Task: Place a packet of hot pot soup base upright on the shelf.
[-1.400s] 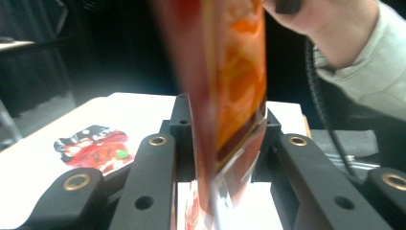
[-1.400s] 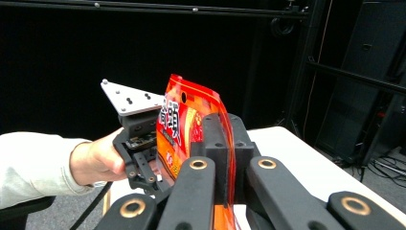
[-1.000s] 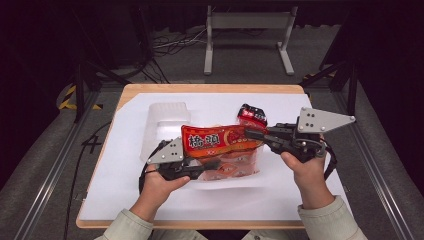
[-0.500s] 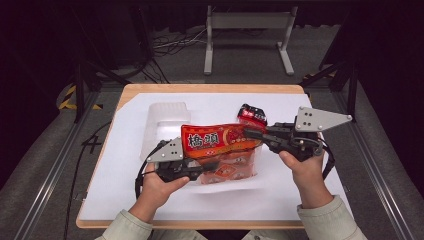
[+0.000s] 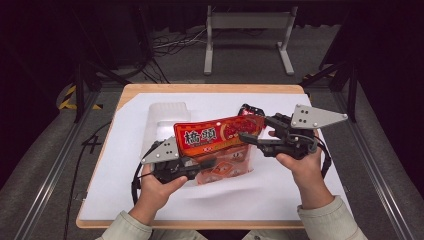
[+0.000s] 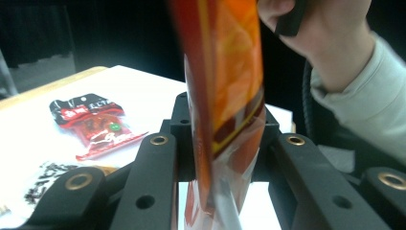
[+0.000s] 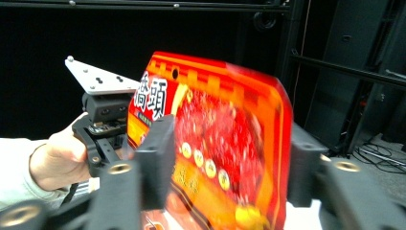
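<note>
Right tool (image 5: 248, 131) just opened around red packet (image 5: 220, 137); left tool (image 5: 209, 163) clamps it, long axis crosswise.

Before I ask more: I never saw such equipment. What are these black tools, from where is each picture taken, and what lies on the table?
No robot: a person holds a tool with two black jaws in each hand. One picture looks down from above the table; the other two come from cameras riding on the tools. The left gripper grips a red snack bag by its lower end. The jaws of the right gripper have just been opening, with the bag's far end between them. On the white sheet lie a small black-and-red packet and a clear plastic tray.
</note>
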A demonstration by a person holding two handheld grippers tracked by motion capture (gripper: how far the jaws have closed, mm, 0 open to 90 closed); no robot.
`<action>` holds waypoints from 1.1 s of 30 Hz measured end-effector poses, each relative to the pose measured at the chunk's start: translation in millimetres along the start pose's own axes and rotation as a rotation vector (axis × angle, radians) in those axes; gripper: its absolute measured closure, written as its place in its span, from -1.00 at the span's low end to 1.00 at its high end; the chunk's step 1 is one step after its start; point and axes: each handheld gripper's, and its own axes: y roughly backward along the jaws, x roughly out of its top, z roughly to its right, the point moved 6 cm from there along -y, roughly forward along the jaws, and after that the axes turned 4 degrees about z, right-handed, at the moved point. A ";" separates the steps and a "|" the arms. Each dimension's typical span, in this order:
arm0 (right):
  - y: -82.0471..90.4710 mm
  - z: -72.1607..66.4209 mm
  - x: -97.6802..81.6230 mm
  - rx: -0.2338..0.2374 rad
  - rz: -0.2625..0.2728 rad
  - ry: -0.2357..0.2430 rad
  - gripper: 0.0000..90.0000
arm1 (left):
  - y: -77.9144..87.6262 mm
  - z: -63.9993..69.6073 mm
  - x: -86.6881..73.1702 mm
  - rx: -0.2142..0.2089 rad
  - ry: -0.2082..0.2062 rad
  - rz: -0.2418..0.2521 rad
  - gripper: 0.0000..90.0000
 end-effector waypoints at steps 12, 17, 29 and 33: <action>23.9 20.6 -33.8 -0.140 -0.108 -0.011 -0.22 | 18.0 -6.5 18.3 0.037 -0.035 0.022 0.58; 32.3 33.2 -64.7 -0.161 -0.214 -0.053 -0.14 | 23.5 -13.8 29.2 0.045 -0.032 0.050 0.58; 42.4 48.0 -88.5 -0.198 -0.273 -0.101 -0.05 | 26.9 -38.6 53.6 0.078 -0.047 0.068 0.58; 44.4 48.7 -88.7 -0.199 -0.270 -0.103 -0.06 | 27.2 -49.3 60.5 0.104 -0.055 0.065 0.58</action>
